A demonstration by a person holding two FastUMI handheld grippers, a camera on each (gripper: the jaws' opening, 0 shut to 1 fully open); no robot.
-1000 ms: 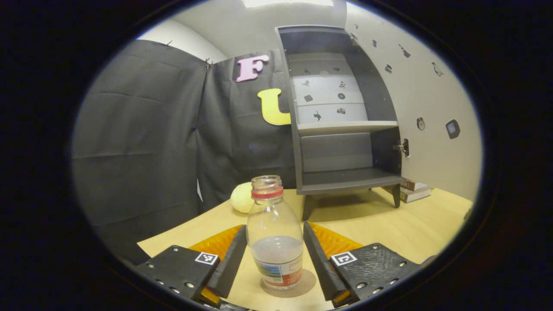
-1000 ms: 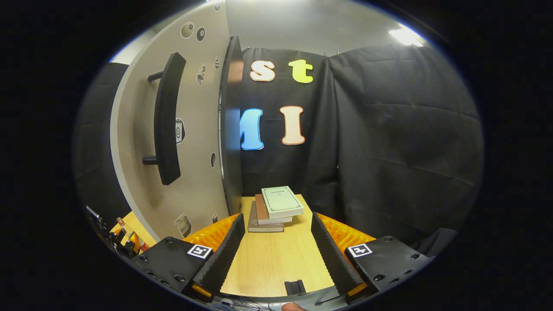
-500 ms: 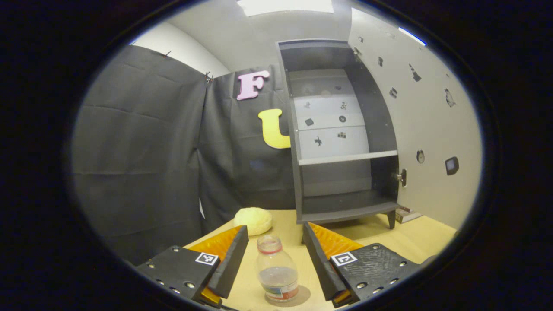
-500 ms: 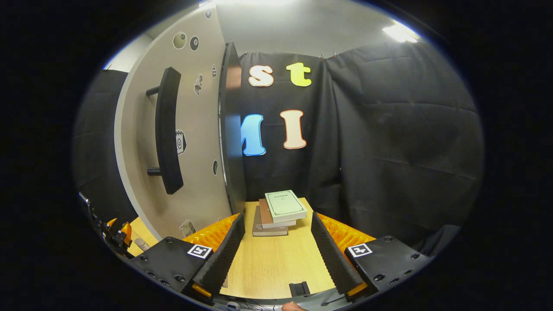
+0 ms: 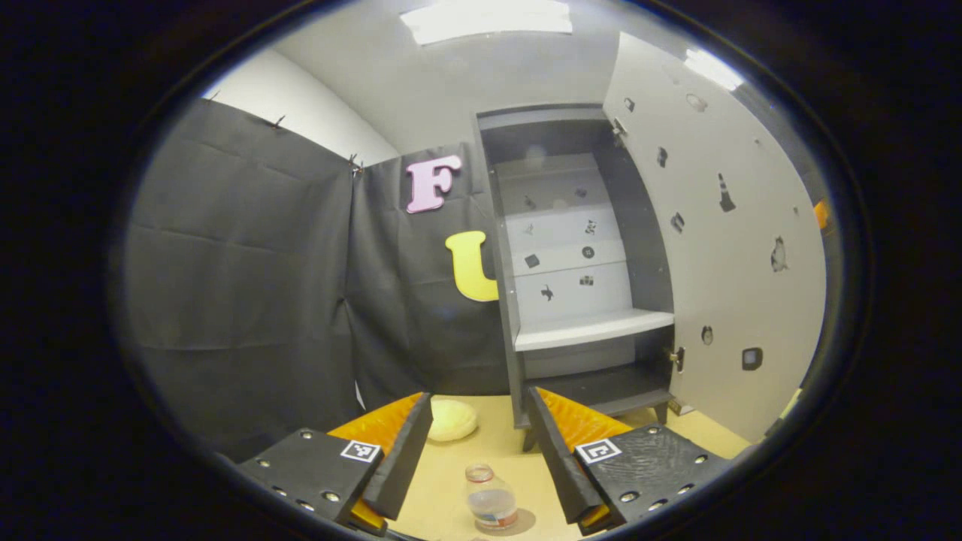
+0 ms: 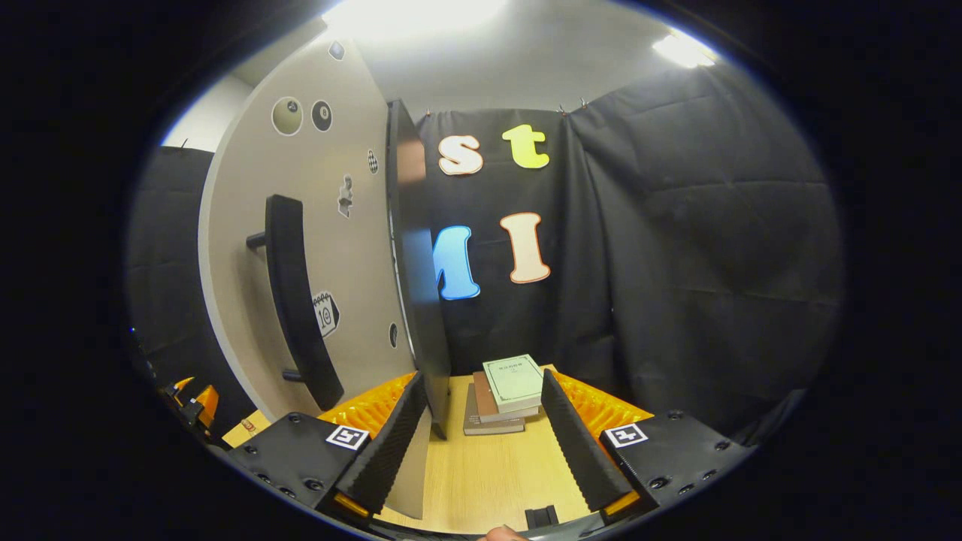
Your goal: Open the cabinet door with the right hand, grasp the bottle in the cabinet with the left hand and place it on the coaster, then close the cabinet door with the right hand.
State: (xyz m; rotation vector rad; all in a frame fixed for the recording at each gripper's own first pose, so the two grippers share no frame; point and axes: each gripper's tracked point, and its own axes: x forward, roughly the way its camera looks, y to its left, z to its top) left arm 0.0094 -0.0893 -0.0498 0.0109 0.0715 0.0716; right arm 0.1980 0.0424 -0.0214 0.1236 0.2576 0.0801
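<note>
Both views high, facing cabinet [image 5: 579,263]

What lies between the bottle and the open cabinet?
In the left gripper view, only bare tabletop lies between the bottle and the cabinet.

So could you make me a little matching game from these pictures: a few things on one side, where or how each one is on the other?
Things:
1. bottle
2. cabinet door
3. books
4. yellow round thing

Places or states:
A. stacked on the table behind the open door
B. standing upright on the coaster
C. swung open
D. lying on the table left of the cabinet

Pairs: 1-B, 2-C, 3-A, 4-D
</note>
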